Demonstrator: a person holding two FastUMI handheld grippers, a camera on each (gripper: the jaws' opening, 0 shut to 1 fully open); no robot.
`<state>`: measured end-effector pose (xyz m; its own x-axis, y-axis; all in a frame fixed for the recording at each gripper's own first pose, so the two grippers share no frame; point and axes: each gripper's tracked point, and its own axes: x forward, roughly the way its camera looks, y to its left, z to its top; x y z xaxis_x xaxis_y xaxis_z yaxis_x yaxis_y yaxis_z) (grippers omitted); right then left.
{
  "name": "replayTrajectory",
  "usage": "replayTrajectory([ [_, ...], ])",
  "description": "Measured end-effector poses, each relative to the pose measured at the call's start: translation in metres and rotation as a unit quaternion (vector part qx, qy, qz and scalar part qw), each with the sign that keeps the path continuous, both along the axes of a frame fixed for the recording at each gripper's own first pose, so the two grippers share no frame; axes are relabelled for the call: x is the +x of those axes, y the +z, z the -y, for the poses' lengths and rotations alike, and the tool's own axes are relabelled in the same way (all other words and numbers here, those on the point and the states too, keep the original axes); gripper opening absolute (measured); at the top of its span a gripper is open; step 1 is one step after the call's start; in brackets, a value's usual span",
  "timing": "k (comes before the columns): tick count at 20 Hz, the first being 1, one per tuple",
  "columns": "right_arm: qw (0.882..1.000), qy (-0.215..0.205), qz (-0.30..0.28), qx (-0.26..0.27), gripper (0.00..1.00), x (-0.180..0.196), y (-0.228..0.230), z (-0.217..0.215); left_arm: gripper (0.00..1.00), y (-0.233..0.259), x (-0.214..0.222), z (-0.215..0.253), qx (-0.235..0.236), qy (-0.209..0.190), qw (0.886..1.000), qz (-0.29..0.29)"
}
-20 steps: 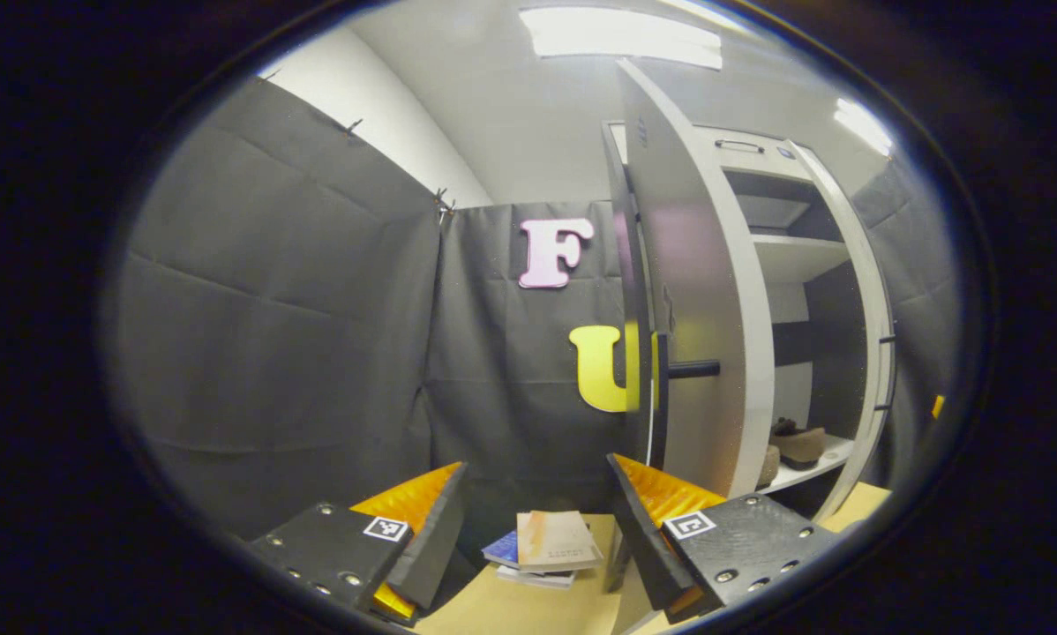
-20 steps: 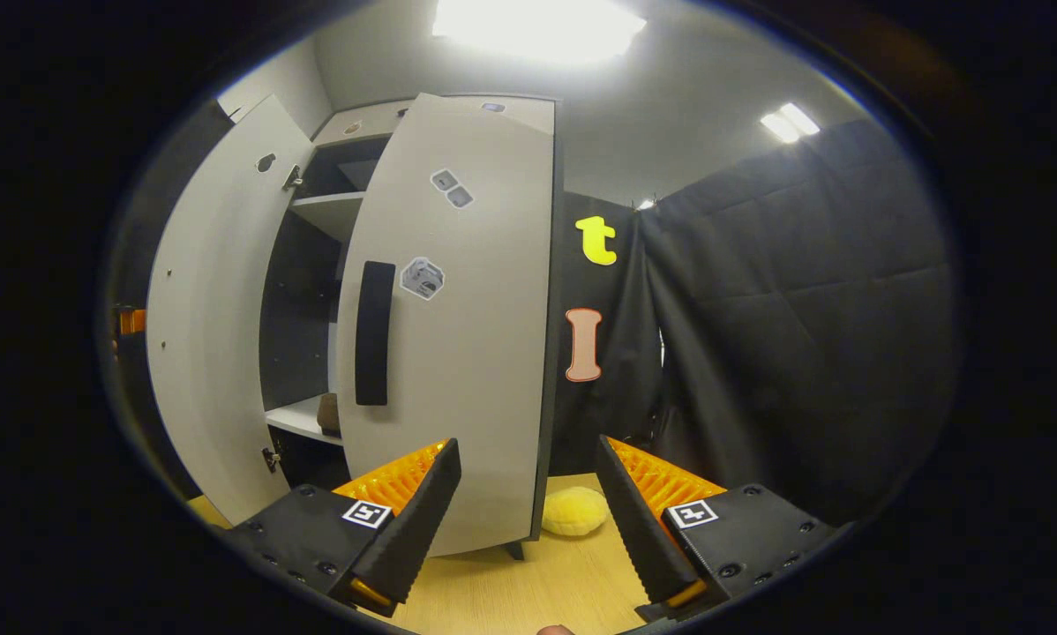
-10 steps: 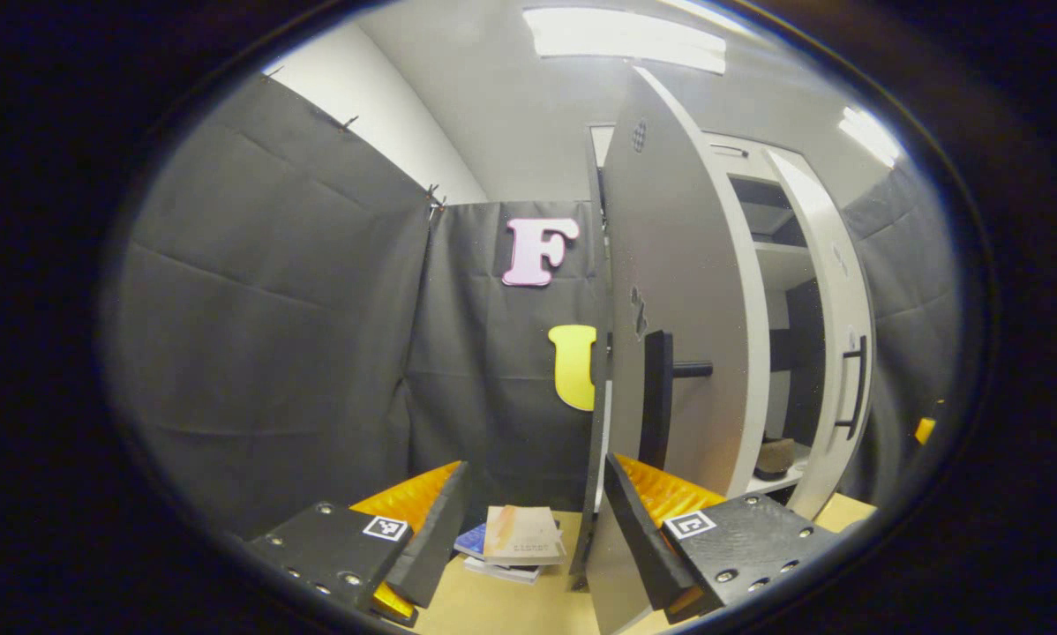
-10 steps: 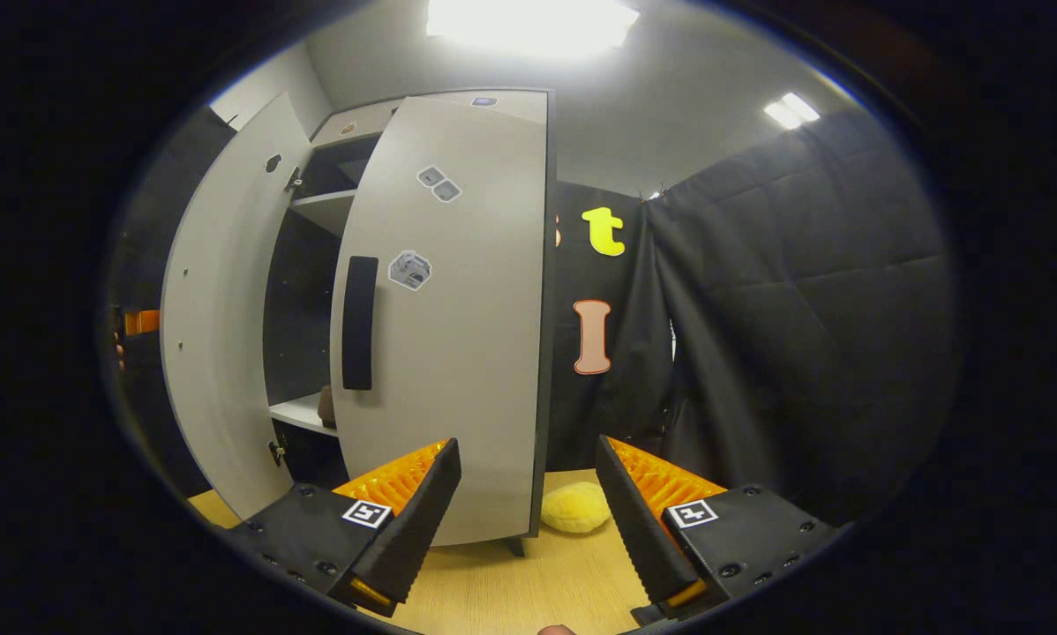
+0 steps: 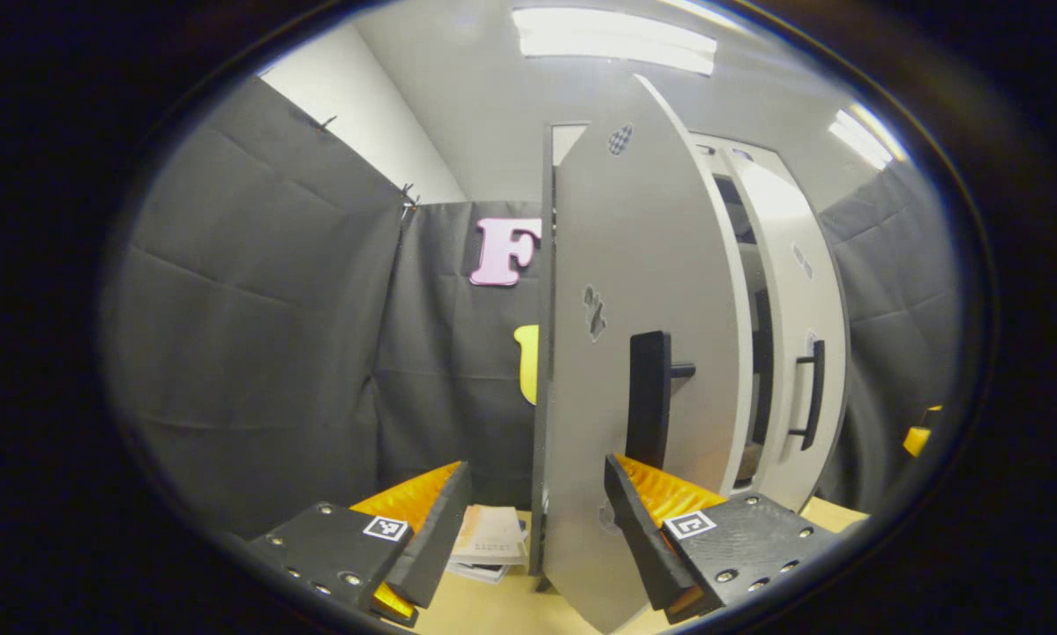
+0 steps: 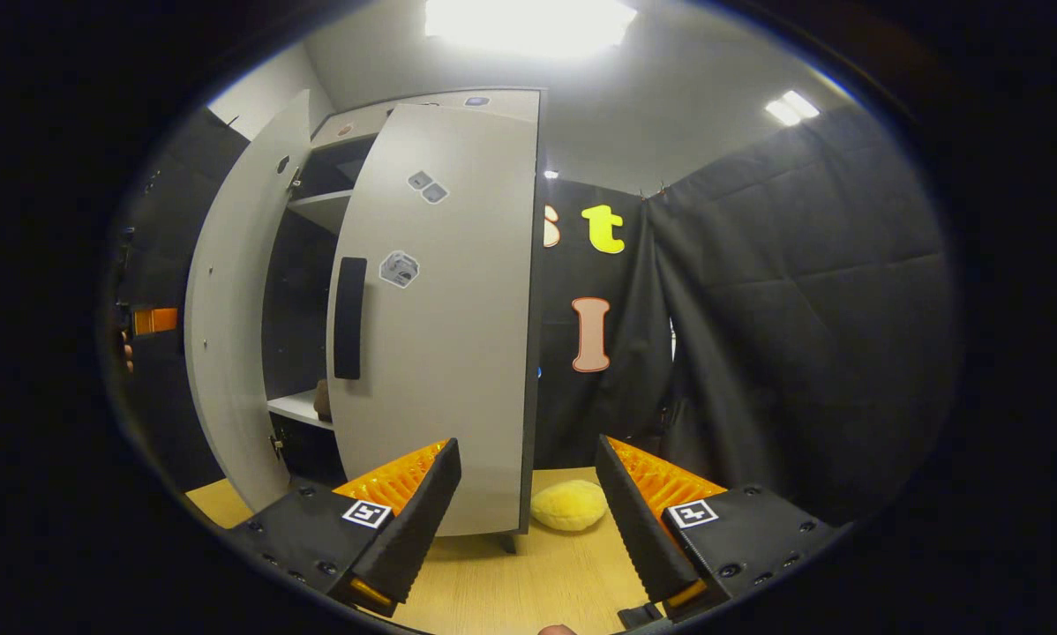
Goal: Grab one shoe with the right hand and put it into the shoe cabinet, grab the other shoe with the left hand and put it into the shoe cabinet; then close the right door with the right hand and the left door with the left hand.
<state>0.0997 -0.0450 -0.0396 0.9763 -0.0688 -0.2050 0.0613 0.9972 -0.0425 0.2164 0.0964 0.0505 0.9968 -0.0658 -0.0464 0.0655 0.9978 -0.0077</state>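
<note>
The left hand-held gripper (image 5: pixel 537 529) is released, its fingers straddling the edge of the left door (image 5: pixel 634 370); the right hand-held gripper (image 6: pixel 528 520) is released beside the right door (image 6: pixel 440 335). Risk: an off-centre push could slip off either door, leaving the shoe cabinet (image 6: pixel 317 203) ajar. One shoe (image 6: pixel 321 401) sits on the shelf, mostly hidden.

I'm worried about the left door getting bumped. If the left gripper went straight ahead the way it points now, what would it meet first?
Most likely the left door itself: its panel stands right ahead of the open left gripper, beside one finger. Depth is hard to judge, but nothing nearer lies in that line.
</note>
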Motion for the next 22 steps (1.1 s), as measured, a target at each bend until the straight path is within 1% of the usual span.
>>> replayTrajectory([
  [8, 1.000, -0.017, -0.004, 0.003, 0.98, -0.008, -0.005, 0.034, 0.95, -0.007, 0.024, 0.075, -0.010, -0.038, 0.999, 0.005],
  [11, 1.000, -0.015, -0.006, 0.007, 0.98, -0.007, -0.007, 0.039, 0.96, -0.011, 0.037, 0.095, -0.009, -0.039, 0.999, 0.007],
  [13, 1.000, -0.009, -0.005, 0.011, 0.98, -0.007, -0.006, 0.038, 0.96, -0.010, 0.039, 0.099, -0.007, -0.037, 0.999, 0.010],
  [18, 1.000, 0.012, 0.006, 0.018, 0.98, -0.010, 0.002, 0.031, 0.95, -0.009, 0.027, 0.092, -0.003, -0.036, 0.999, 0.010],
  [20, 1.000, 0.020, 0.010, 0.019, 0.96, -0.012, 0.006, 0.026, 0.96, -0.003, 0.022, 0.090, 0.005, -0.038, 0.999, 0.011],
  [22, 0.999, 0.027, 0.012, 0.020, 0.98, -0.014, 0.012, 0.021, 0.95, 0.002, 0.012, 0.083, 0.017, -0.038, 0.999, 0.011],
])
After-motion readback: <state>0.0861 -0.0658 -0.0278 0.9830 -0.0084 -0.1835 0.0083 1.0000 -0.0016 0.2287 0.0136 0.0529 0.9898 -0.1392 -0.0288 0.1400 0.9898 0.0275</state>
